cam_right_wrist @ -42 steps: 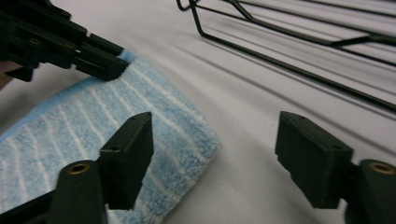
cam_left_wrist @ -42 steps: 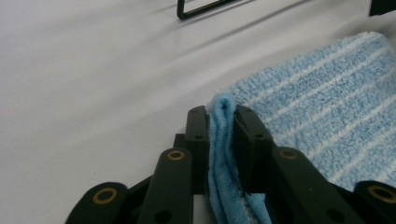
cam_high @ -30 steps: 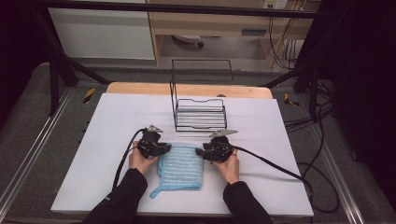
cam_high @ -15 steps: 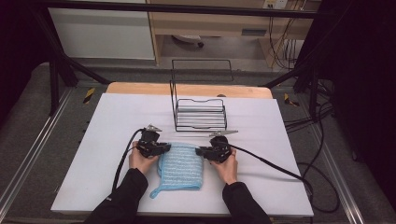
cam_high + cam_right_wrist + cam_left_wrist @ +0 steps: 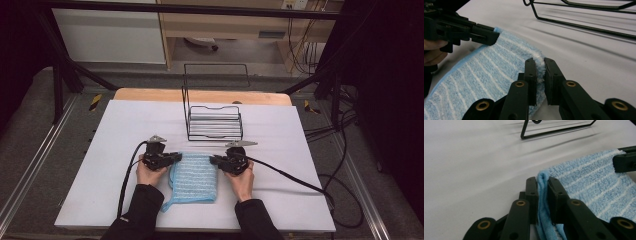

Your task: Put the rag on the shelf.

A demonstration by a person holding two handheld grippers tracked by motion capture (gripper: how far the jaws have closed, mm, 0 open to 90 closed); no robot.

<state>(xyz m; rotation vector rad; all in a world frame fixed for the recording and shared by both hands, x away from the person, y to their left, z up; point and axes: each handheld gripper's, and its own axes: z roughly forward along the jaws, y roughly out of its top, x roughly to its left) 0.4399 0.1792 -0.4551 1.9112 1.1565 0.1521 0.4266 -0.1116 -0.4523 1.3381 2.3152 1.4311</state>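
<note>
Both far corners of the blue towel (image 5: 194,175) are pinched: left gripper (image 5: 543,192) and right gripper (image 5: 540,71), jaws just closing, clamp its edge. From above, it lies flat on the white table (image 5: 125,125), near the wire rack (image 5: 214,120).

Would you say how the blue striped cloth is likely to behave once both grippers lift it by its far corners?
The cloth is thin terry, so it will probably sag between the left gripper and right gripper. It looks light. Its fuzzy pile should resist slipping.
</note>
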